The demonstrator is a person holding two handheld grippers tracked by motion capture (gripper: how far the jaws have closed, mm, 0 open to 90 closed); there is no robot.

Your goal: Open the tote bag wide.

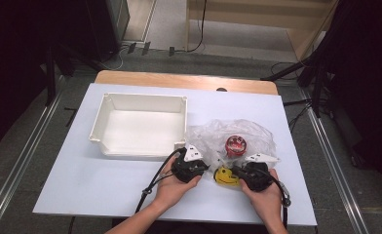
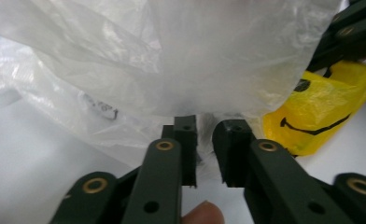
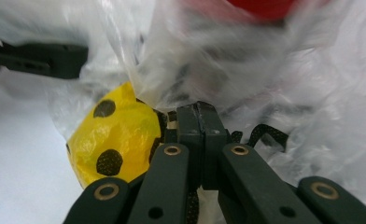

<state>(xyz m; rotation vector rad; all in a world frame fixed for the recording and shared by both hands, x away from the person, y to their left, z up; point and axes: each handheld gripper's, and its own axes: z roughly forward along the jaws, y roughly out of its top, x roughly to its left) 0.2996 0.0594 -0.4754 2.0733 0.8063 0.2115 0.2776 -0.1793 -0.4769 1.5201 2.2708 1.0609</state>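
Where the clear bag [image 1: 230, 132] bunches, a blurred red item [image 1: 236, 145].

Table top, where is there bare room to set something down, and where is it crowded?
Free: the white table left of the left gripper and in front of the white tray, the strip behind the tray, and the tray's own floor. Crowded: the near right, where the clear plastic bag, red tub, yellow bag and right gripper cluster.

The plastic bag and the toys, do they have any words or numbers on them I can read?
Plastic bag: a small dark print, too blurred to read.
Red thing inside the bag: white marks, too small to read.
Yellow toy: a drawn smile and black spots, no words.
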